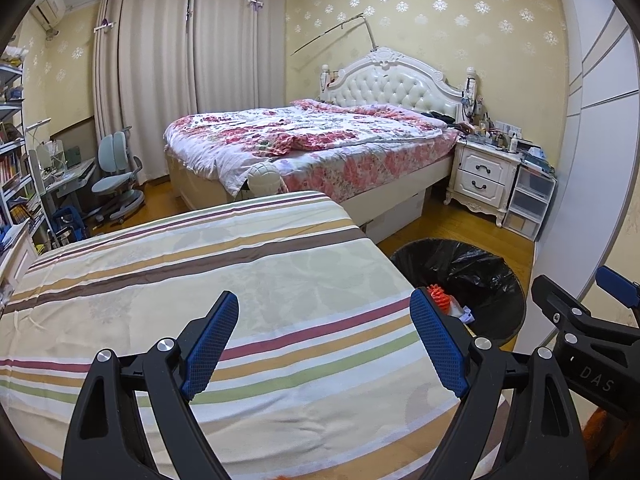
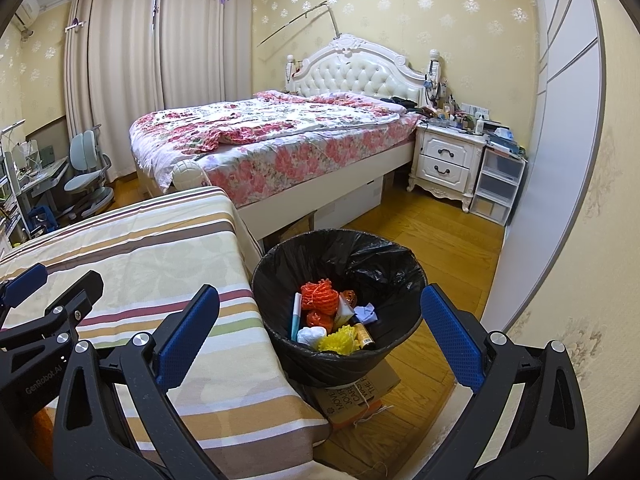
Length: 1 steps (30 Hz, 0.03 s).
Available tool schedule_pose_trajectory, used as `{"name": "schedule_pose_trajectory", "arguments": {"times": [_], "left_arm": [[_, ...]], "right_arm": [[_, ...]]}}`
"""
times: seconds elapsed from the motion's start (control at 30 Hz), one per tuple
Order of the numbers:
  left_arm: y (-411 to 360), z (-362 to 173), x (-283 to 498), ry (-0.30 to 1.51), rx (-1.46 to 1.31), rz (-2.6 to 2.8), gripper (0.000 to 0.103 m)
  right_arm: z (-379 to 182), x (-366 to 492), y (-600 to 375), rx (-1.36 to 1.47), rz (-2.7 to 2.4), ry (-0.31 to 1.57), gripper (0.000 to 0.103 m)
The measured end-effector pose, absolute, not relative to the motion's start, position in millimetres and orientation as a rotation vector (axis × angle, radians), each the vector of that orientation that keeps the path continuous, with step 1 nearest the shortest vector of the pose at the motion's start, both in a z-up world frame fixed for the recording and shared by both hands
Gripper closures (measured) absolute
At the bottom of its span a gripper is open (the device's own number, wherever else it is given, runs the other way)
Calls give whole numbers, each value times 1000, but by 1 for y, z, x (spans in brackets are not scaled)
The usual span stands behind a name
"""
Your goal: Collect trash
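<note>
We hold left gripper (image 1: 324, 340) over striped sheet (image 1: 240, 280), jaws spread, empty. Right gripper (image 2: 320, 336) above black-lined bin (image 2: 280, 280), jaws spread; orange netting (image 2: 318, 298) inside.

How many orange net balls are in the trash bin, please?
3 can be seen in the trash bin: one large orange net ball at the top, a second just below it, and a small third to the right. More may be hidden underneath.

bin (image 1: 486, 280) contents mostly hidden (claw in front), nightstand (image 2: 448, 156) clutter indistinct
</note>
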<state>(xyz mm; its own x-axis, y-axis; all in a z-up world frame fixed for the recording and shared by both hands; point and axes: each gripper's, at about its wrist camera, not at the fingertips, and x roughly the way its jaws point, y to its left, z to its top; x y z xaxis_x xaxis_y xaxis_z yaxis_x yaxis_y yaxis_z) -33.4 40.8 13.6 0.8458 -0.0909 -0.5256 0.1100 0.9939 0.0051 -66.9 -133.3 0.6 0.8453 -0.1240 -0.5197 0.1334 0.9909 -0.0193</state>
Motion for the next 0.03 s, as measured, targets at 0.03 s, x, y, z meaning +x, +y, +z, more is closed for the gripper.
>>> {"name": "schedule_pose_trajectory", "arguments": {"times": [0.03], "left_arm": [[43,13,-32,556,32,-101,18]], "right_arm": [[-2,-67,-131,17,-132,549,5]]}}
